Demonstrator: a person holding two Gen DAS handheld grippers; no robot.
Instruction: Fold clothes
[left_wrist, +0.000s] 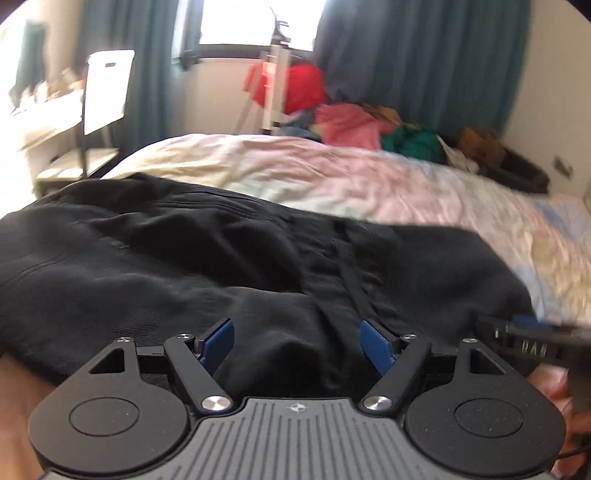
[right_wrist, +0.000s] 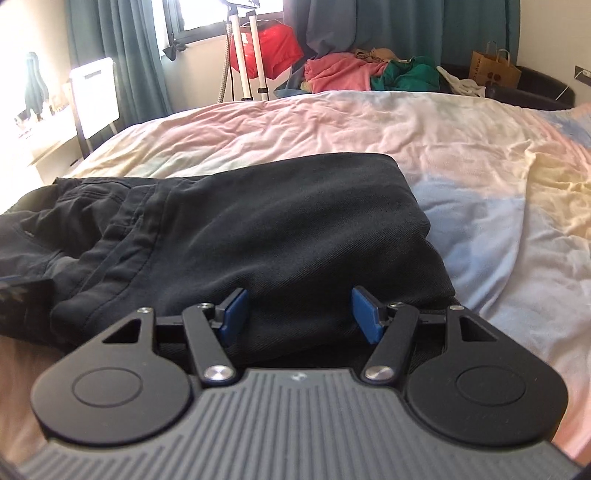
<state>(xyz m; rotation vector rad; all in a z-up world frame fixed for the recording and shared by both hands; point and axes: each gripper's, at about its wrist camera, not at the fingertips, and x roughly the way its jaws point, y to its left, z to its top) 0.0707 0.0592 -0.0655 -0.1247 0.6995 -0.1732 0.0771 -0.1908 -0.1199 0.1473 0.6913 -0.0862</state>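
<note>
Across the bed (right_wrist: 461, 155), with its wrinkled pastel pink, blue and yellow cover, black trousers (right_wrist: 258, 229) lie flat near the front edge, folded over with the waistband and pocket seams toward the left. Teal curtains (right_wrist: 424, 26) hang along the far wall around a bright window. Beyond the far edge of the bed sits a clothes pile (right_wrist: 373, 70) of pink, green and tan items, with a red garment (right_wrist: 273, 50) hanging on a white stand beside it. White chair (right_wrist: 96, 96) at far left, brown paper bag (right_wrist: 493, 68) at far right. Left gripper (left_wrist: 297, 343) sits low over the near edge of the trousers (left_wrist: 221, 258), blue fingers (left_wrist: 219, 341) spread apart with dark cloth between them, not pinched. Right gripper (right_wrist: 299, 314) likewise at the trousers' near edge, fingers (right_wrist: 364, 314) wide apart, nothing clamped. Right gripper (left_wrist: 532, 339) shows blurred at the right edge of the left wrist view, just beside the trousers.
</note>
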